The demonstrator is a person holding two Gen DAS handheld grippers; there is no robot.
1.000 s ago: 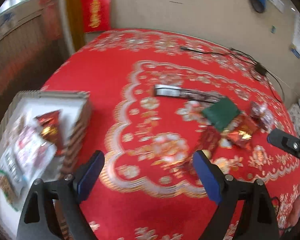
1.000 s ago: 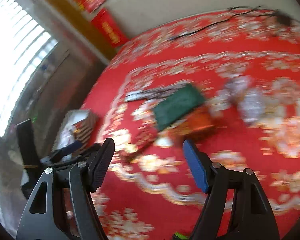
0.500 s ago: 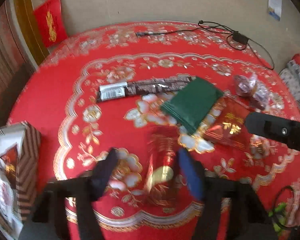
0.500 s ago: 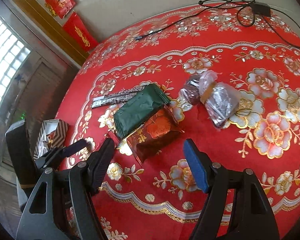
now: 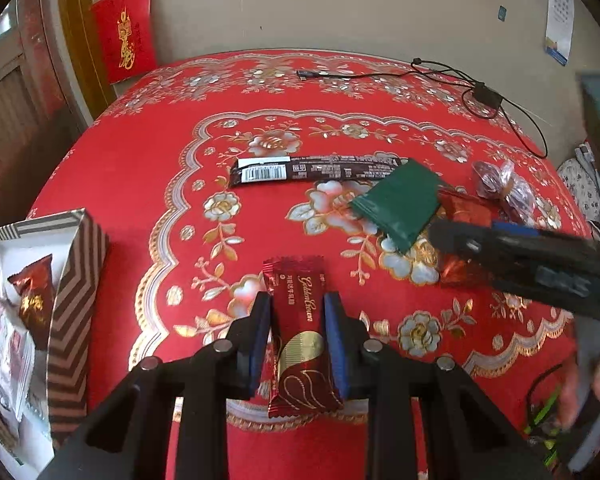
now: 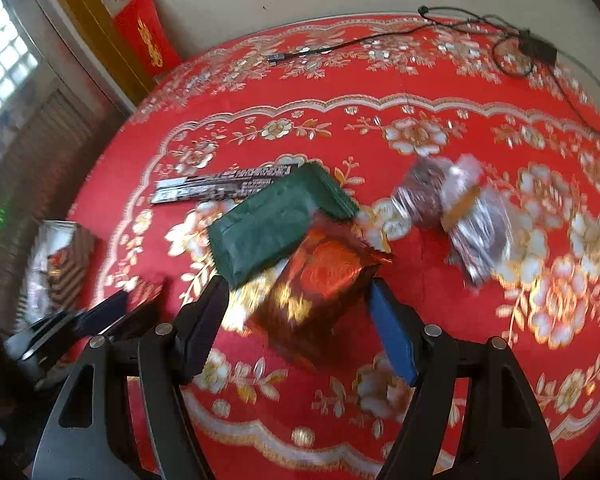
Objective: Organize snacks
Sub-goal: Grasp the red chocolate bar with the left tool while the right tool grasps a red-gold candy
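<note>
Left hand-held gripper (image 5: 296, 328) – its jaws have just been closing – is clamped on a red wafer bar (image 5: 300, 340) lying on the desk (image 5: 140, 184). Right hand-held gripper (image 6: 296, 320) stands apart, straddling a red foil pack (image 6: 320, 292) without pressing it. The striped box (image 5: 76, 280) at the desk's left edge already holds a few snacks. Left on the cloth: wafer bar, foil pack, green pack (image 6: 268, 224), long brown bar (image 5: 316, 168), 1 clear bag of sweets (image 6: 456, 216) – so roughly 5 items to go, judging by the spread
</note>
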